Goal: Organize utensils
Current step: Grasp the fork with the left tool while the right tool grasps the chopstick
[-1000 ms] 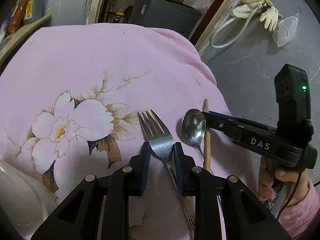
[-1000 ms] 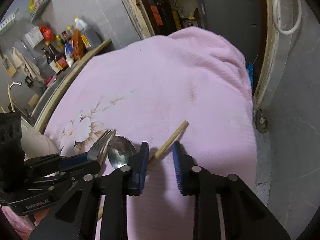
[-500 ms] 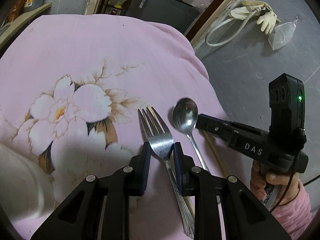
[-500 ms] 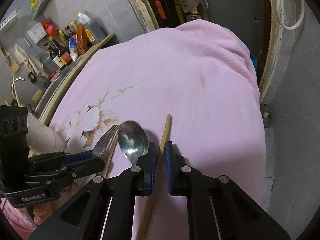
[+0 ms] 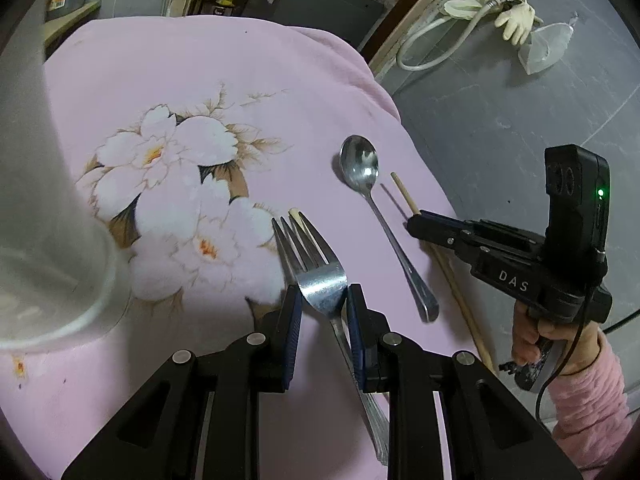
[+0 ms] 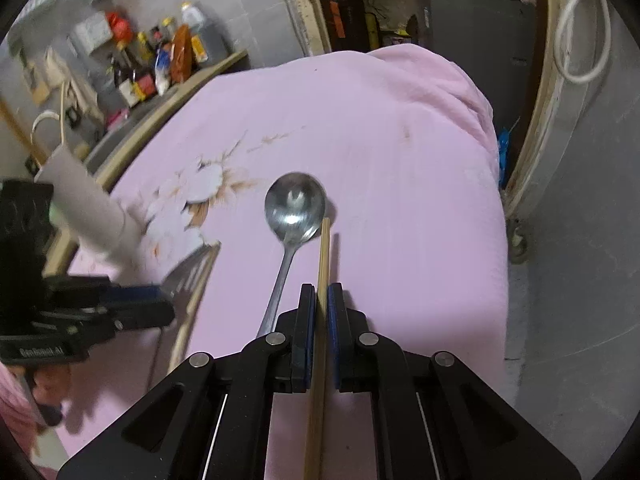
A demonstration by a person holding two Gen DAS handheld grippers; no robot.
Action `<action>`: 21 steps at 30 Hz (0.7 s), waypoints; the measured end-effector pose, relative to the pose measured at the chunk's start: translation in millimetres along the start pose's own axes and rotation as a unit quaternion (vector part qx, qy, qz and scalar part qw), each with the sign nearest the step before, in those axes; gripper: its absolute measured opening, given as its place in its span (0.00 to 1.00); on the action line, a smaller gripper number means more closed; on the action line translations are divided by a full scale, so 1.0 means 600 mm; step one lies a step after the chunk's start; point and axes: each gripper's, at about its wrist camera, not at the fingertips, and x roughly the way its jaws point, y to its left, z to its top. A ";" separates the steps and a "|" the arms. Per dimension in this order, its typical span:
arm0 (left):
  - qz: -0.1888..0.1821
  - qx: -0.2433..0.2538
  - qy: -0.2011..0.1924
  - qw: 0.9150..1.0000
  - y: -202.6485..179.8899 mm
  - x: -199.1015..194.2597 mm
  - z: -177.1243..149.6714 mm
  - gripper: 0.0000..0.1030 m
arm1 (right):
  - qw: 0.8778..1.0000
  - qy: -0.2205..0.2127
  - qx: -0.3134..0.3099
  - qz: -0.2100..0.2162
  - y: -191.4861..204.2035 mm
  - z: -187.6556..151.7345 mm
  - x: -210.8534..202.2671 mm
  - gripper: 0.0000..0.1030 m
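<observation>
At nine o'clock in the left wrist view a frosted, cylindrical cup (image 5: 44,216) is seen on the pink, flower-printed cloth (image 5: 224,76) over the worktop, and at six o'clock the left tongs (image 5: 320,312) are clamped on the neck of a shiny steel fork (image 5: 316,268), its tines pointing to twelve o'clock. A smooth oval-bowled steel spoon (image 5: 360,164) is laid on the cloth at two o'clock from them. In the right wrist view the right tongs (image 6: 318,312) are closed on a thin, straight wooden chopstick (image 6: 322,256), just right of the spoon's handle.
</observation>
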 end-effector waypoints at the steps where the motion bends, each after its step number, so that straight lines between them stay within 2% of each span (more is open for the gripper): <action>1: -0.001 0.002 0.003 1.000 0.000 -0.002 -0.005 0.18 | 1.000 0.001 -0.003 -0.004 0.002 -0.001 -0.001 0.05; 8: -0.017 0.020 0.027 0.999 0.002 -0.013 -0.034 0.17 | 1.000 0.006 0.001 -0.005 0.002 -0.008 -0.005 0.06; 11: -0.012 0.037 0.023 0.999 -0.007 -0.016 -0.042 0.17 | 1.000 0.007 -0.001 -0.007 0.002 -0.009 -0.006 0.07; 15: -0.017 0.033 0.025 0.999 -0.007 -0.010 -0.037 0.17 | 1.000 0.010 -0.006 -0.013 0.006 -0.014 -0.009 0.07; 18: -0.005 0.037 0.026 0.999 -0.013 -0.004 -0.031 0.17 | 1.000 0.016 -0.019 -0.018 0.012 -0.017 -0.010 0.09; 20: -0.007 0.037 0.029 0.999 -0.014 -0.003 -0.029 0.08 | 0.999 0.022 -0.027 -0.017 0.014 -0.017 -0.009 0.10; 21: -0.007 0.036 0.030 0.999 -0.015 -0.002 -0.028 0.07 | 0.999 0.025 -0.026 -0.015 0.012 -0.016 -0.008 0.10</action>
